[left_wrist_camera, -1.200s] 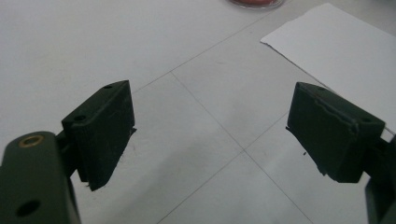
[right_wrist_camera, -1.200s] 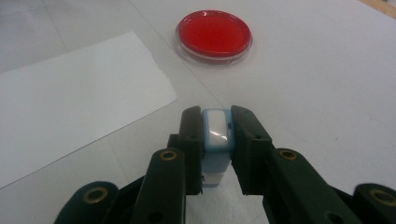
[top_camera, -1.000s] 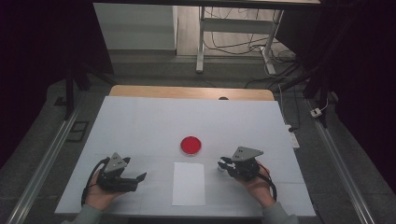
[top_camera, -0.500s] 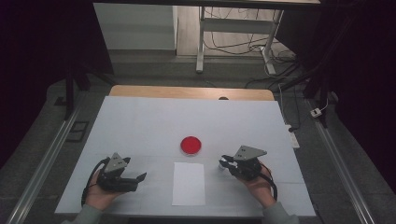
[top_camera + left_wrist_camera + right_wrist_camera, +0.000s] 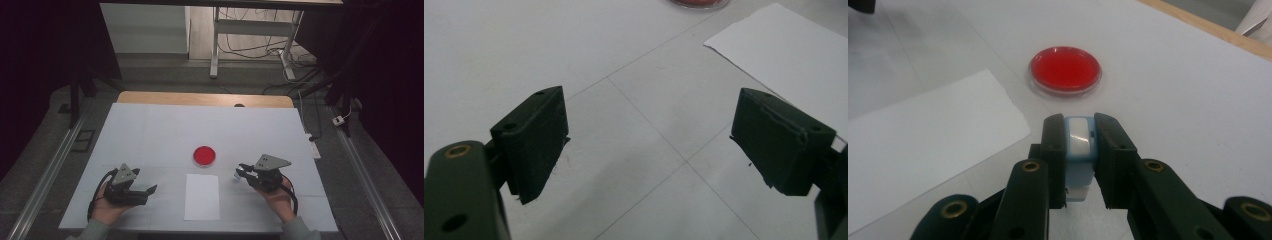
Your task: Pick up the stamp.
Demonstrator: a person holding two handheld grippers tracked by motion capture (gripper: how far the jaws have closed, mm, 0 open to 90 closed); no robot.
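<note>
Right gripper (image 5: 1079, 137) clamped on a small pale-blue block (image 5: 1079, 145), perhaps a stamp; we judge it light, rigid, best held by its flat sides. Left gripper (image 5: 649, 145) stands apart.

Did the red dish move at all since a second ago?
No. The red dish sits in the same spot on the table, just beyond the far edge of the white paper, as before.
</note>
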